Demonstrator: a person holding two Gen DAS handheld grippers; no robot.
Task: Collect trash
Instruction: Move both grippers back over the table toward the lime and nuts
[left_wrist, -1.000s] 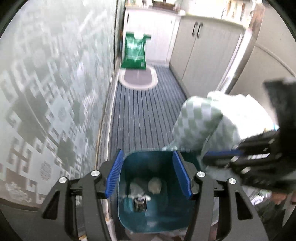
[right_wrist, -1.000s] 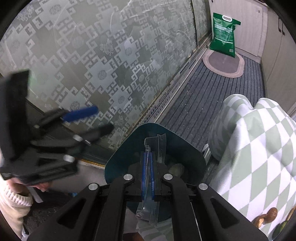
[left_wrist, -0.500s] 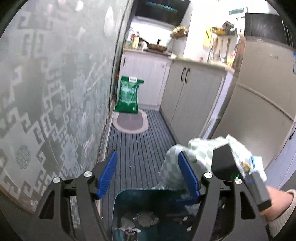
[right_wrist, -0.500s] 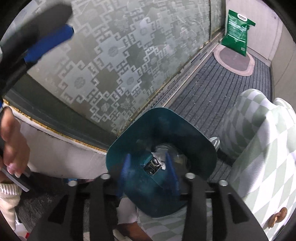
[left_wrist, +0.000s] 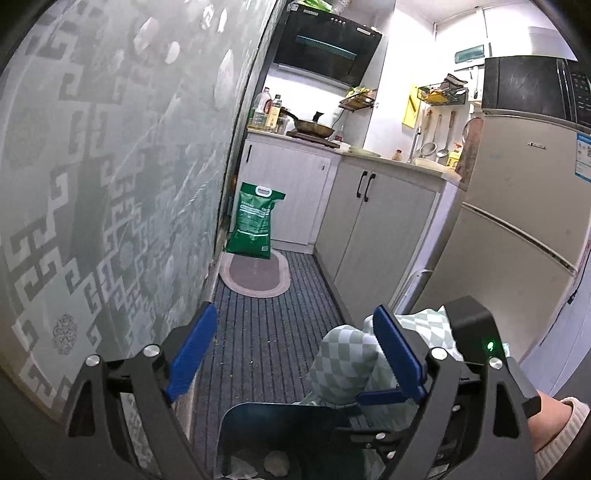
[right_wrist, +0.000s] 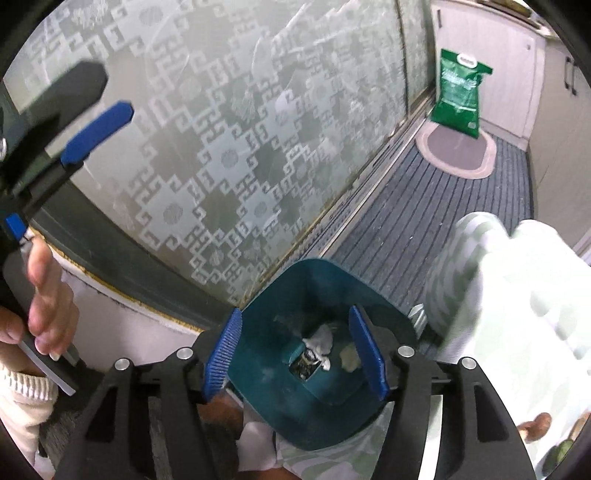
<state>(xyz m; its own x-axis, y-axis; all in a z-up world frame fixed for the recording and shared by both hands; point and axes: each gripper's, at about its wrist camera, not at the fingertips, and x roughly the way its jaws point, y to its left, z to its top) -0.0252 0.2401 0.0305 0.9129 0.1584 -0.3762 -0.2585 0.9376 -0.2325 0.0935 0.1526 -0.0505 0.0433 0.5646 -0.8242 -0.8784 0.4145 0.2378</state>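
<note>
A teal trash bin (right_wrist: 314, 384) stands on the floor below my right gripper (right_wrist: 295, 354), which is open and empty with its blue fingers over the bin's mouth. Inside lie crumpled white paper (right_wrist: 321, 341), a pale scrap (right_wrist: 349, 360) and a dark shiny piece (right_wrist: 306, 363). In the left wrist view the bin (left_wrist: 280, 435) sits at the bottom edge. My left gripper (left_wrist: 295, 362) is open and empty, raised above the bin and facing the kitchen. It shows at the upper left of the right wrist view (right_wrist: 85, 129).
A frosted patterned glass door (left_wrist: 110, 184) runs along the left. A green-white checked cloth (left_wrist: 347, 362) hangs beside the bin. A green sack (left_wrist: 255, 221) and oval mat (left_wrist: 255, 277) sit down the striped floor. Cabinets (left_wrist: 376, 229) and a fridge (left_wrist: 517, 221) line the right.
My right gripper opened and let a clear plastic piece go over the bin. My left gripper lifted and tilted up from the bin toward the kitchen.
</note>
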